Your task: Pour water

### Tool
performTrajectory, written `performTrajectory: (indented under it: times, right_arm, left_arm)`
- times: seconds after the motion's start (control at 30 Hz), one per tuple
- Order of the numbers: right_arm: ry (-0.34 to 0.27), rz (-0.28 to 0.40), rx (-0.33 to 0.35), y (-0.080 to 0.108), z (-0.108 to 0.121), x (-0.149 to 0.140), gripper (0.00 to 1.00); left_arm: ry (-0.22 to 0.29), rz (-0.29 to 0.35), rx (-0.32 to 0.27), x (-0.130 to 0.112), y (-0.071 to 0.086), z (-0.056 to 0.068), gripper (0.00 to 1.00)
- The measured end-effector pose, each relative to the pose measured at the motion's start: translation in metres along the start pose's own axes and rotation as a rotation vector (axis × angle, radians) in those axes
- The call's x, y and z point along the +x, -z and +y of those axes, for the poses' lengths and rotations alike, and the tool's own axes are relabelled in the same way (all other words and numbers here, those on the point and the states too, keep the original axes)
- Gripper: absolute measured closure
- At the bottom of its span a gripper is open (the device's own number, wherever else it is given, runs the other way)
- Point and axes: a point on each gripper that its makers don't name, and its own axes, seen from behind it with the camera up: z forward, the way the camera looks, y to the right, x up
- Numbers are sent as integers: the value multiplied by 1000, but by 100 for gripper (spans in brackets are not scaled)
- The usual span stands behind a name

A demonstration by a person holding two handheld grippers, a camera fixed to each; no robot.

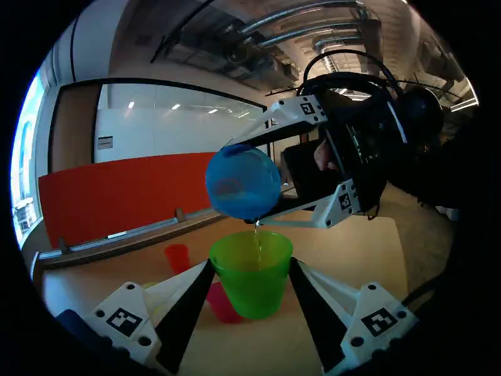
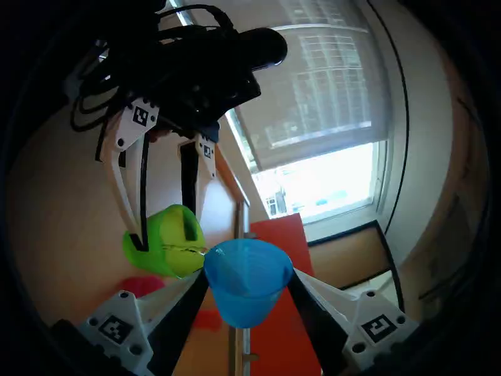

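My left gripper [image 1: 252, 266] is shut on a green cup [image 1: 253, 291], held upright between its fingers. Above it a blue cup [image 1: 241, 188] lies tipped on its side, mouth down toward the green one, and a thin stream of water [image 1: 257, 241] falls into the green cup. The right gripper [image 1: 245, 183], with a hand behind it, grips the blue cup. In the right gripper view the right gripper [image 2: 247, 274] is shut on the blue cup [image 2: 245, 294]. Its rim nearly touches the green cup [image 2: 166, 250], which the left gripper [image 2: 164, 239] holds.
A red cup [image 1: 177, 255] and a pink cup [image 1: 222, 305] stand on the light wooden table [image 1: 357, 250] behind and left of the green cup. A red partition [image 1: 125, 194] runs along the table's far edge. Windows [image 2: 325, 182] lie beyond.
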Motion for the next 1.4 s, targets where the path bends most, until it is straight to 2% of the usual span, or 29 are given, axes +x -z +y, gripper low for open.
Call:
performTrajectory:
  times: [0.8,1.4]
  right_arm:
    - [73,-13,-23,1,6,2,10]
    - [126,-22,-23,5,1,7,10]
  left_arm:
    - [1,1,4,0,0,-2,15]
    - [-1,0,3,0,0,0,15]
